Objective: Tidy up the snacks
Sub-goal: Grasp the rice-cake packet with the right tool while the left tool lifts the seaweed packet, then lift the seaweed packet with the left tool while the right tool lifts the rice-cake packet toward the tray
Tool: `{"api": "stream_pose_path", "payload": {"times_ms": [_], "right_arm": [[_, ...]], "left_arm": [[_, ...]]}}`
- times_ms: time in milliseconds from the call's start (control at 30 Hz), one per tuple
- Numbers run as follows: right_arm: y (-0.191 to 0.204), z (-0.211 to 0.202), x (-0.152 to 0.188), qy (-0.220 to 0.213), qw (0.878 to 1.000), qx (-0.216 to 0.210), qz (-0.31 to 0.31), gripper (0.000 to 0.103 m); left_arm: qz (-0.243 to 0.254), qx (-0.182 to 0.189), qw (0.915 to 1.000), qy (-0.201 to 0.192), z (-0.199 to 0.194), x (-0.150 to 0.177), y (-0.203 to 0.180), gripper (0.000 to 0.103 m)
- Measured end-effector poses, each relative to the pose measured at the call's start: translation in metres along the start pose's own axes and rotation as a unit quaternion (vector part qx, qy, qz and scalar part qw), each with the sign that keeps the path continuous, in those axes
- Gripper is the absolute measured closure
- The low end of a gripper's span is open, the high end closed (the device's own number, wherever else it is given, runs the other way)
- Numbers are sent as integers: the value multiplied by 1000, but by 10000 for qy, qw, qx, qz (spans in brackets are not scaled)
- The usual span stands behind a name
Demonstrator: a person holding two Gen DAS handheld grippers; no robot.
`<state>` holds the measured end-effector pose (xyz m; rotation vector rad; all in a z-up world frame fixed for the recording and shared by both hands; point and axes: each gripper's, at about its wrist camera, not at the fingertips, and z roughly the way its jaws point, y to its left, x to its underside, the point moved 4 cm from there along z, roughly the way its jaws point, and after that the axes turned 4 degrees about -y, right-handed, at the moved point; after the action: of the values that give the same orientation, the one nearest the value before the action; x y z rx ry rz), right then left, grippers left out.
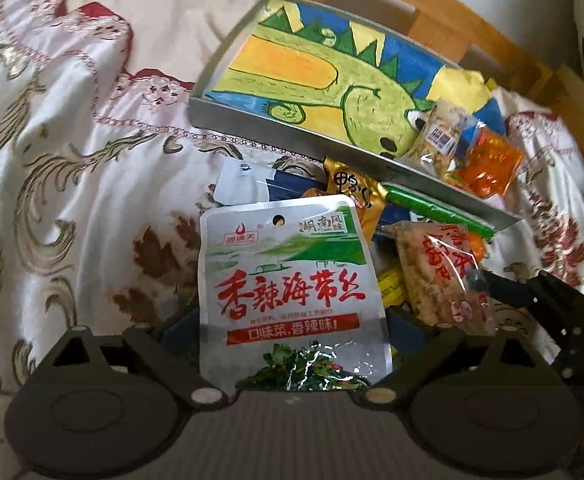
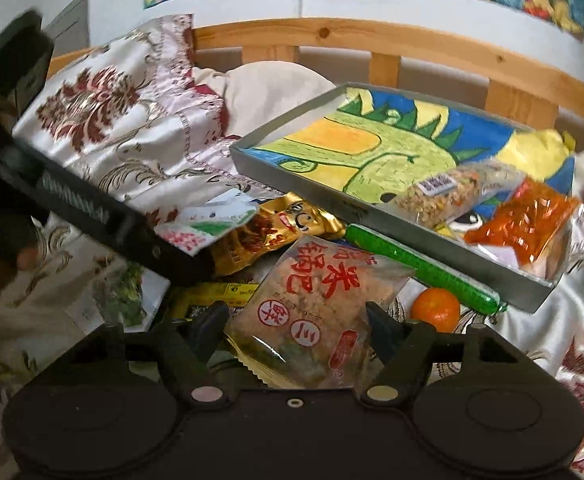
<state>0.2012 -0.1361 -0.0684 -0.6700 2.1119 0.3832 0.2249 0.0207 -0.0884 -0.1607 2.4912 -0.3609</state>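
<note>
A silver seaweed pouch (image 1: 292,288) stands upright above a loose heap: gold packet (image 2: 280,228), clear rice-cracker bag (image 2: 316,316), green sausage stick (image 2: 420,266), tangerine (image 2: 436,308). A grey tray (image 2: 292,168) holds a nut bar (image 2: 452,192) and an orange packet (image 2: 520,220) at its right end.

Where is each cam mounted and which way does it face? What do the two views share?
Left wrist: on the left gripper, looking along its fingers at the held seaweed packet; right gripper at the right edge.
Right wrist: on the right gripper, facing the rice cracker pack between its open fingers; left gripper at left.
Shared: tray, green tube, gold packet.
</note>
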Motion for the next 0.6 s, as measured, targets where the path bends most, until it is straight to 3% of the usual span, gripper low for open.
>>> {"api": "stream_pose_path", "payload": {"times_ms": [100,200,600], "right_arm": [[17,-9,1,-243,9954,375,-853,29],[34,-14,3,-502,9812,697,-1728,29],[31,-36,-14,-980,9793,894,-1527,29]], "left_arm": [[-100,57,9998,-175,-13,4,2,5],[-159,13,9994,-322,-22,6,3,5],[111,-80,9940,-1086,-57,-9,-17,5]]}}
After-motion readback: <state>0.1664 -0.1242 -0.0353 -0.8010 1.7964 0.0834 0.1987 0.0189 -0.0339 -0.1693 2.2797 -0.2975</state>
